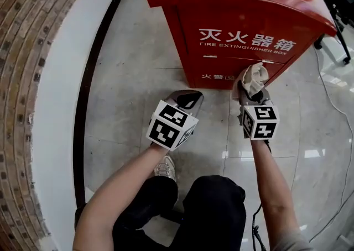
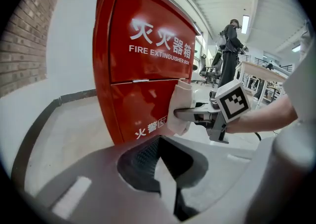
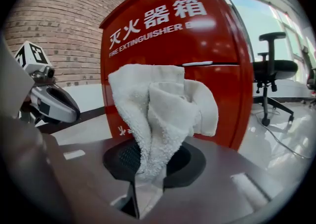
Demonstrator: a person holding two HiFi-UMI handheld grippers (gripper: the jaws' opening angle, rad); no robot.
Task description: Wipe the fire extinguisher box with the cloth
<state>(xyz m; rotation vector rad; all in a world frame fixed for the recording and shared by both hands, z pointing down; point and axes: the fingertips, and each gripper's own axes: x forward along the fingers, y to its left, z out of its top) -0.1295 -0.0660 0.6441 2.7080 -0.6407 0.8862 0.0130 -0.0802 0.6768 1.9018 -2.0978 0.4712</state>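
Our right tool (image 3: 143,181) clenches the cloth (image 3: 158,114) against the fire extinguisher box (image 3: 197,45) for wiping — left tool (image 2: 165,173) closed, empty, aside.

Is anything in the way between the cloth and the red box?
No, nothing visible. The cloth, held in the right gripper, seems to touch the lower front of the fire extinguisher box. The left gripper is off to the side.
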